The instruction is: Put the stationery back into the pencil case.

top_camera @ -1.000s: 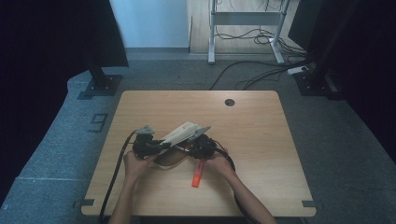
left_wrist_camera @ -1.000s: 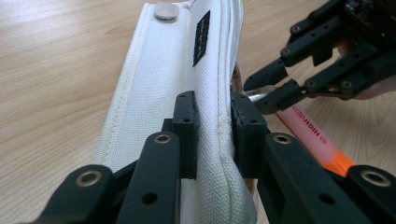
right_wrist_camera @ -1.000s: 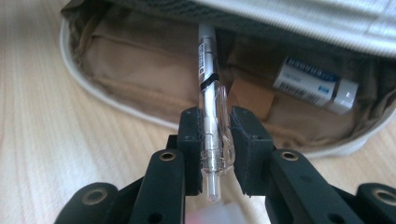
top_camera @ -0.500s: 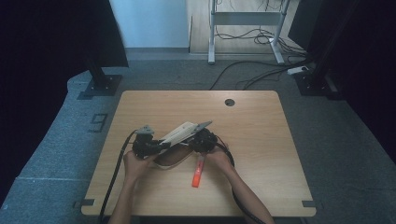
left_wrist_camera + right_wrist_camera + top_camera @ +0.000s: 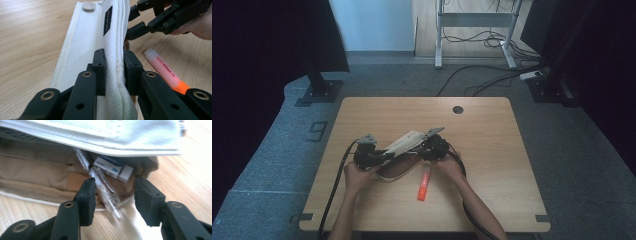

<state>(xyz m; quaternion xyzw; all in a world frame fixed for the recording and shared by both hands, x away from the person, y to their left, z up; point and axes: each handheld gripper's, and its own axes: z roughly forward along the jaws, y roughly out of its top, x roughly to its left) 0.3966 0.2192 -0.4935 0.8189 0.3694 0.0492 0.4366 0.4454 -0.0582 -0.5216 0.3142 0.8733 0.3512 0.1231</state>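
Observation:
A white fabric pencil case (image 5: pixel 404 145) with a tan lining (image 5: pixel 37 170) lies mid-table, its flap (image 5: pixel 85 42) lifted. My left gripper (image 5: pixel 114 65) is shut on the flap's edge and holds it up; it sits at the case's left end (image 5: pixel 382 156). My right gripper (image 5: pixel 115 192) is at the case's open mouth, at its right end (image 5: pixel 426 150). Its jaws have just been opening, and a clear pen (image 5: pixel 105 190) lies loose between them, pressed by neither pad. A blue and white eraser box (image 5: pixel 112 167) rests inside behind the pen.
An orange highlighter (image 5: pixel 424 183) lies on the wooden table (image 5: pixel 492 150) just in front of the case, also beside my left jaws (image 5: pixel 165 72). A cable hole (image 5: pixel 457 109) sits near the far edge. Cables trail from both grippers toward the near edge.
The right gripper has shifted slightly at the case's mouth and its jaws stand wider. The left gripper, the flap and the highlighter have stayed put.

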